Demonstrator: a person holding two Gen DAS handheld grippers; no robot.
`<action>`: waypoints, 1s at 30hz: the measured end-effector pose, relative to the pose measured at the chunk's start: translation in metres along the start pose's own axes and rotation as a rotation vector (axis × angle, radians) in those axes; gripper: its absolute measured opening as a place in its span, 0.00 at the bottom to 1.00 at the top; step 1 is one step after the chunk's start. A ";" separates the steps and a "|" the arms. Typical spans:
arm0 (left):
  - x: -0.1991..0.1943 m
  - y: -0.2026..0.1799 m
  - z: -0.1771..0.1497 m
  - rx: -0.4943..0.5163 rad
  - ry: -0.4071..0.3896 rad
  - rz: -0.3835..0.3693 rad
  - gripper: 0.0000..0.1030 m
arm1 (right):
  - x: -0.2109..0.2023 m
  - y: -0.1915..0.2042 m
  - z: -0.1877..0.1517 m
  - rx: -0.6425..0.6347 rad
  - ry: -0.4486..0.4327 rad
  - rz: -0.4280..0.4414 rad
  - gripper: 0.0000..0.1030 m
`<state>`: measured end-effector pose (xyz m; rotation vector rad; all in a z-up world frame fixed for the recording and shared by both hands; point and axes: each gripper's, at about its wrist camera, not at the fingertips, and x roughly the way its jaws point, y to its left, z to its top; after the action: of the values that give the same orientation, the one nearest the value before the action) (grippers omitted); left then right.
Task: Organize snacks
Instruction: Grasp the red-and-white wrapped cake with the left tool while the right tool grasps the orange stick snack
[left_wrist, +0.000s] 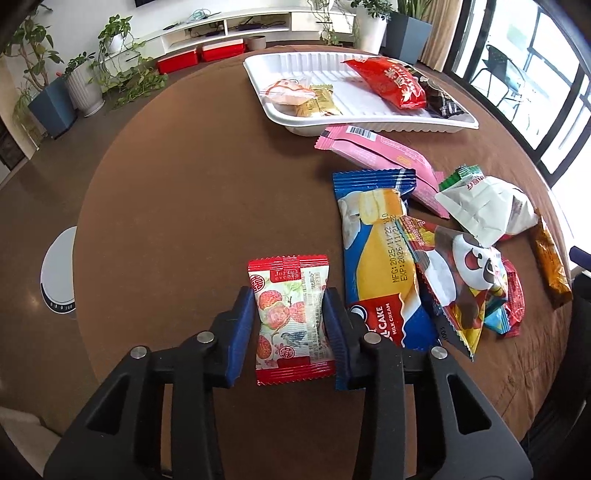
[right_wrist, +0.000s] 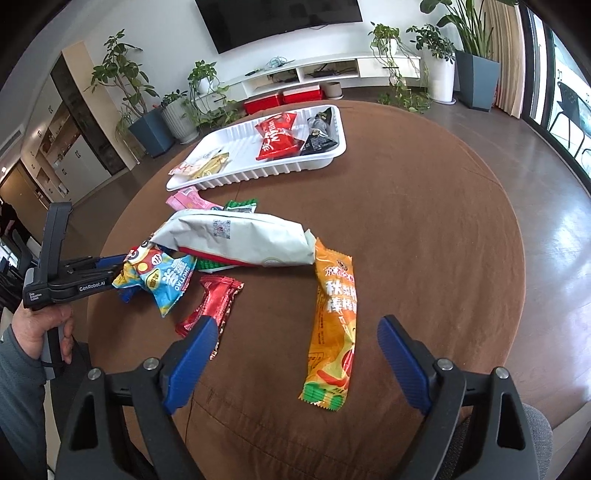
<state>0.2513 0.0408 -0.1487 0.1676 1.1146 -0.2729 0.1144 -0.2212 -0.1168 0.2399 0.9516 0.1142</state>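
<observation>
1. Left wrist view showed the left gripper (left_wrist: 290, 317) clenched on a small red-and-white lychee-print snack packet (left_wrist: 290, 319), both blue pads pressing its sides as it lay on the brown desk (left_wrist: 184, 229).
2. Just right of that packet lay a blue milk-cream cake pack (left_wrist: 376, 258), and a panda-print bag (left_wrist: 461, 280) overlapped its right edge.
3. Farther back, a pink wrapper (left_wrist: 380, 151) lay just in front of the white tray (left_wrist: 295, 62), which held a red bag (left_wrist: 388, 83) and a few smaller packets.
4. Right wrist view showed the right gripper (right_wrist: 295, 354) released, its jaws wide apart above the desk and gripping nothing.
5. An orange stick-snack pack (right_wrist: 334, 325) lay between those jaws farther out on the desk, and a crumpled red wrapper (right_wrist: 214, 302) sat by the left pad.
6. A long white bag (right_wrist: 240, 240) lay across the pile beyond them.
7. A person's hand (right_wrist: 40, 328) held the left gripper's handle at the left edge.
</observation>
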 end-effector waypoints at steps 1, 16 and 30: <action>0.000 0.001 0.001 0.000 -0.001 -0.006 0.31 | 0.001 -0.001 0.000 0.001 0.006 -0.002 0.88; -0.026 0.022 -0.022 -0.104 -0.071 -0.079 0.29 | 0.026 -0.011 0.012 -0.011 0.077 -0.029 0.78; -0.058 0.005 -0.044 -0.117 -0.133 -0.133 0.29 | 0.047 0.004 0.003 -0.204 0.144 -0.161 0.54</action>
<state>0.1909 0.0648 -0.1153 -0.0284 1.0080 -0.3316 0.1440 -0.2079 -0.1515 -0.0345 1.0901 0.0805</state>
